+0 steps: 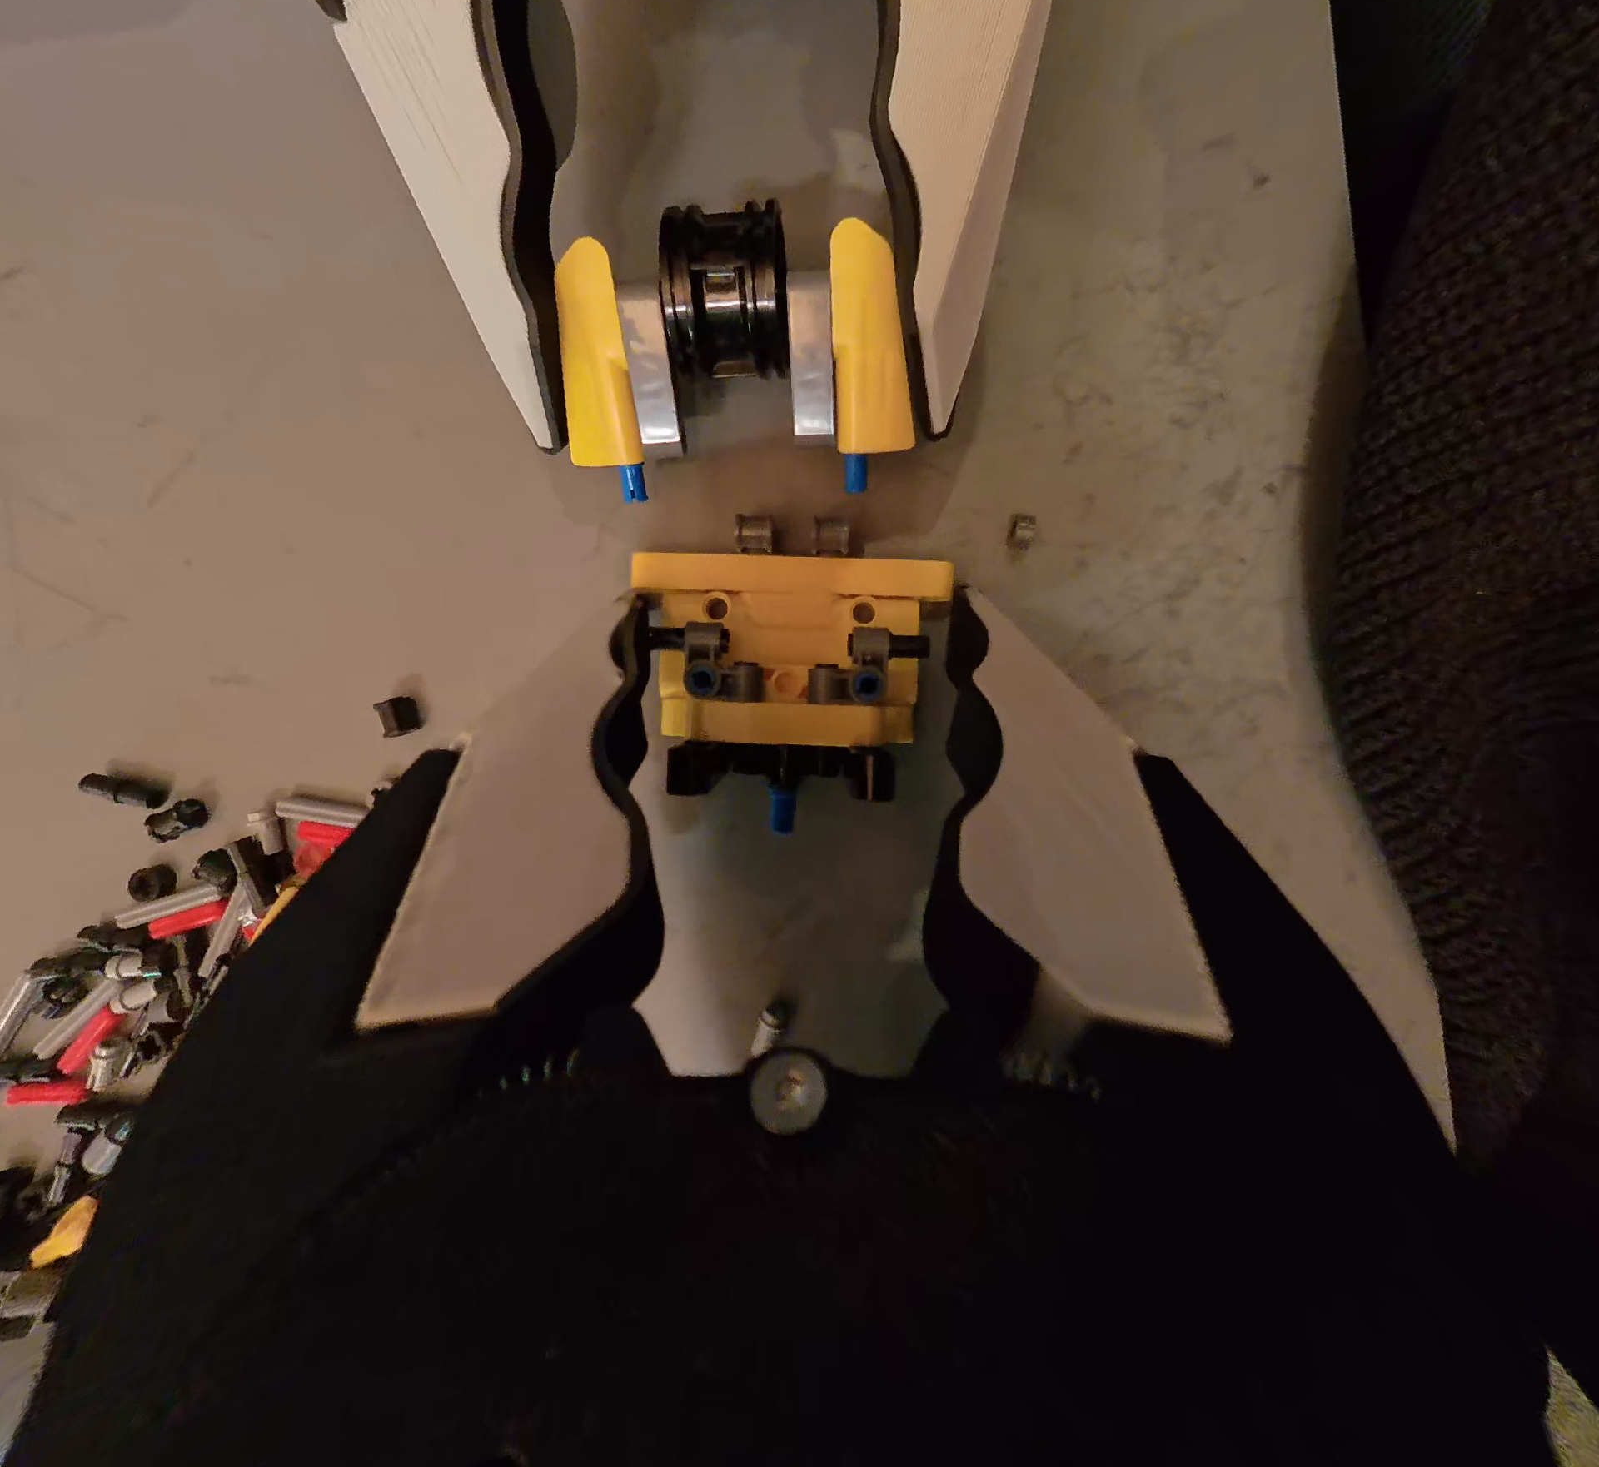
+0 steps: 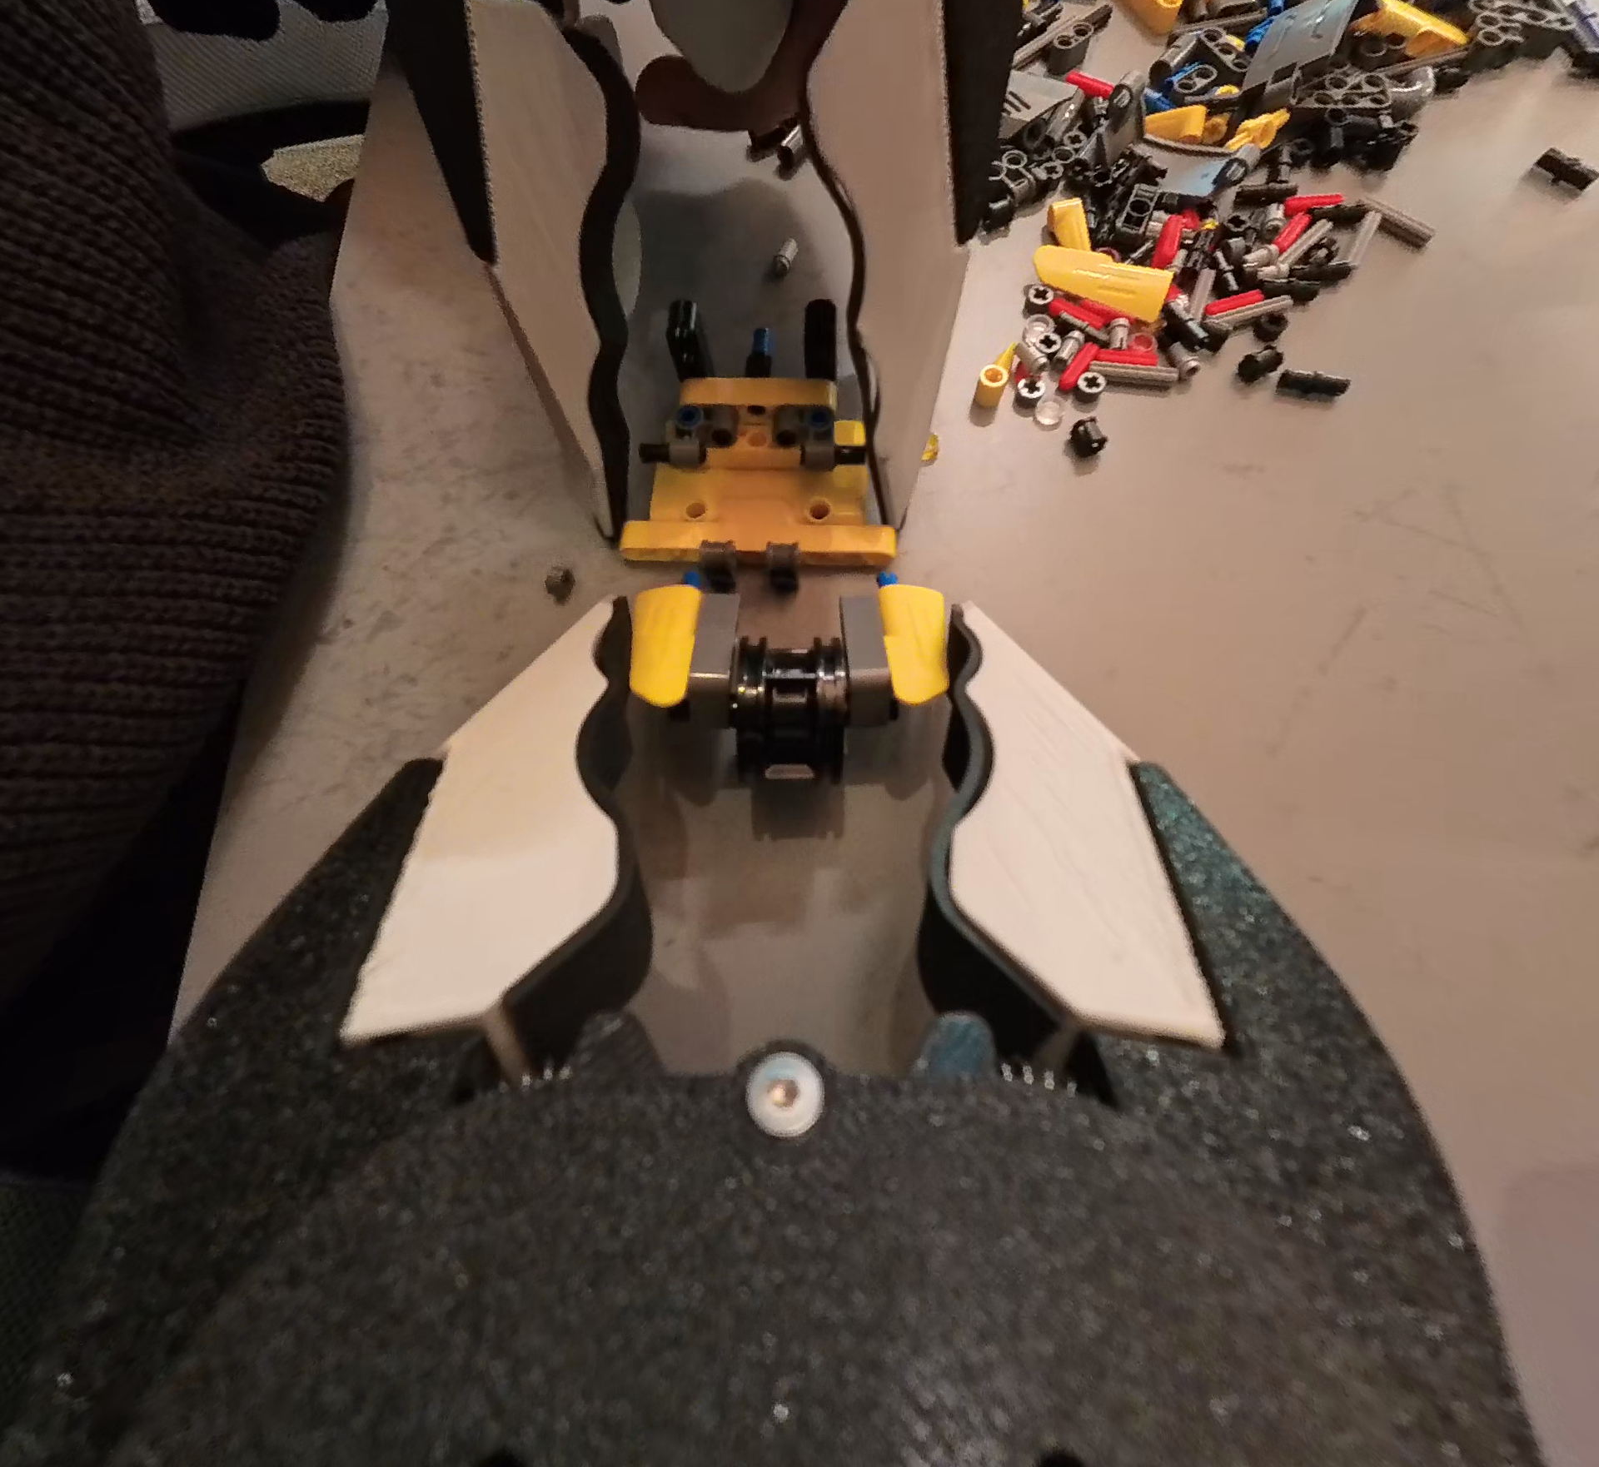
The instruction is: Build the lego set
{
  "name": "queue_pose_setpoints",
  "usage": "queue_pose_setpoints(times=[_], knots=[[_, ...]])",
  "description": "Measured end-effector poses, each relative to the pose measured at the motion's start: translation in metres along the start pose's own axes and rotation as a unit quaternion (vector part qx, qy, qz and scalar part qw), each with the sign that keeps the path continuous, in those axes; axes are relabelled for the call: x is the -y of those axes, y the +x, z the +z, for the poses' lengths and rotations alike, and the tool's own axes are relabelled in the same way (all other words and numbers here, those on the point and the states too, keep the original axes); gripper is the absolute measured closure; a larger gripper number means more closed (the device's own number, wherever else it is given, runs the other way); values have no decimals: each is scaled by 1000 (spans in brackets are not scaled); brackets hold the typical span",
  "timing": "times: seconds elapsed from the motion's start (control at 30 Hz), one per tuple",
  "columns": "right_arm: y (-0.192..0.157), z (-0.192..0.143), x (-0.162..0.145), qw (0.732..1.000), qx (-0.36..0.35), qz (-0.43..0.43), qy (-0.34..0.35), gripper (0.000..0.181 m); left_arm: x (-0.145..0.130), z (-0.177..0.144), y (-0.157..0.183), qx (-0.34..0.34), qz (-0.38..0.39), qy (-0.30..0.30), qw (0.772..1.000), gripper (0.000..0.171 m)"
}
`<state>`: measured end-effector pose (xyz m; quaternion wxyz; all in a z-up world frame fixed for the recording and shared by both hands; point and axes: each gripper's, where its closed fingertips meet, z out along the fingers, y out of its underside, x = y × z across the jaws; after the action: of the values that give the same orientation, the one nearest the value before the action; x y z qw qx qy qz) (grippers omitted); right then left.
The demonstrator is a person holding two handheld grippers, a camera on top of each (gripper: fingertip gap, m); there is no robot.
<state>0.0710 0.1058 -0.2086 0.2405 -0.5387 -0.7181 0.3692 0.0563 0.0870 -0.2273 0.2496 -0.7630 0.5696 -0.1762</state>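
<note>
The left gripper [image 1: 787, 647] is clenched on a yellow block assembly [image 1: 783, 660], and the right gripper [image 2: 783, 647] grasps a black wheel assembly [image 2: 786, 681] with yellow side panels. The two pieces face each other just above the grey table [image 2: 1211, 733], near but apart. A pile of loose parts [image 2: 1211, 154] lies beside them.

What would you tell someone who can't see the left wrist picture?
The left tongs grip a yellow brick block, facing the right tongs holding a black wheel piece with yellow side panels. Loose toy parts lie scattered on the grey table.
</note>
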Motion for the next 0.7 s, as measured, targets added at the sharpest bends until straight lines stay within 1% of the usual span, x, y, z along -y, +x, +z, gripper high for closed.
queue_pose_setpoints(times=[0.33,0.4,0.43,0.53,0.7], knots=[[0,0,-1,1000,1,0,-3,108,0,0,0,-5,6,7,1000,104],[0,0,-1,1000,1,1,-3,109,1,1,-3,4,3,8,1000,92],[0,0,-1,1000,1,1,-2,109,0,1,-3,3,3,7,1000,92],[0,0,-1,1000,1,2,-3,108,3,2,2,-11,13,12,1000,99],[0,0,-1,1000,1,2,-3,108,4,3,3,-22,7,26,999,100]])
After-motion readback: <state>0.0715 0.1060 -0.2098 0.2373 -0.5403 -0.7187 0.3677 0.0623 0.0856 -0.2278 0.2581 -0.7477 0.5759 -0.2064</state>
